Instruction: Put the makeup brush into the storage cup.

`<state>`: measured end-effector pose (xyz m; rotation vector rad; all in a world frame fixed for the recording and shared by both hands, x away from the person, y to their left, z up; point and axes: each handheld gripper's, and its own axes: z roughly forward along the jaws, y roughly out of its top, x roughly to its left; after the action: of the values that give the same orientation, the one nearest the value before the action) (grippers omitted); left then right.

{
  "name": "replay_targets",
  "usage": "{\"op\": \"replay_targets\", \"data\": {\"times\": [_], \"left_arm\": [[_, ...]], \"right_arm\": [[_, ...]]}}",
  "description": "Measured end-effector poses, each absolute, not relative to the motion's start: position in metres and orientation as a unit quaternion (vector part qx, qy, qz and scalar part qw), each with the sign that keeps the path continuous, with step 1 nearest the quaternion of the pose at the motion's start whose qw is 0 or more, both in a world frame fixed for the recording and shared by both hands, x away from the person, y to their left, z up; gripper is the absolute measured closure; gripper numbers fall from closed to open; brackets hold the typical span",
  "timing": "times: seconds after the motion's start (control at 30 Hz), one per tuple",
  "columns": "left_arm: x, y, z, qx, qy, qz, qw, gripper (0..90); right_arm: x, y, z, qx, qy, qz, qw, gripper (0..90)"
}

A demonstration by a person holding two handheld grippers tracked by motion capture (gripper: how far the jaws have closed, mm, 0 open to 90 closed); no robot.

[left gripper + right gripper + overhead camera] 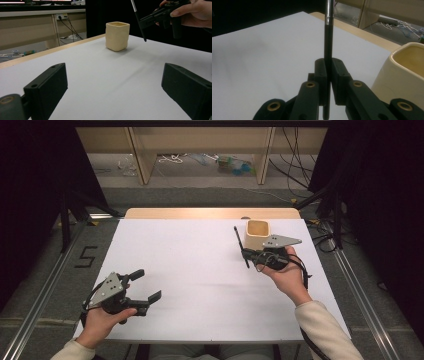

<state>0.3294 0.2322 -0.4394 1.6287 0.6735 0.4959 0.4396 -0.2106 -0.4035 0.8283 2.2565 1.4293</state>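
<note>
Pen (328, 37), black: standing clamped between the closed right fingers (328, 72), cream cup (404, 72) sitting just beside them; left fingers (112, 87) gaping wide, gripping nothing.

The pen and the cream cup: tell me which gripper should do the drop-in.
Right. The right gripper is already shut on the pen, held beside the cream cup. The left gripper is open, holds nothing, and sits at the near edge of the table, far from the cup.

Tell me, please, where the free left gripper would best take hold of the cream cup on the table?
Probably across two opposite flat walls of the cream cup, just below its rim, coming level from the left gripper's side: it stands upright, squarish, and has no handle showing.
</note>
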Motion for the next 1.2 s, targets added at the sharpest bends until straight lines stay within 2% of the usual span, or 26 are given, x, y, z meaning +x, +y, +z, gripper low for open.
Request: {"op": "replay_targets", "data": {"times": [1.2], "left_arm": [[0.3297, 0.2325, -0.4394, 0.706, 0.291, 0.217, 0.609, 6.4]], "right_arm": [[0.4412, -0.2203, -0.3998, 0.306, 0.777, 0.511, 0.205, 84.4]]}}
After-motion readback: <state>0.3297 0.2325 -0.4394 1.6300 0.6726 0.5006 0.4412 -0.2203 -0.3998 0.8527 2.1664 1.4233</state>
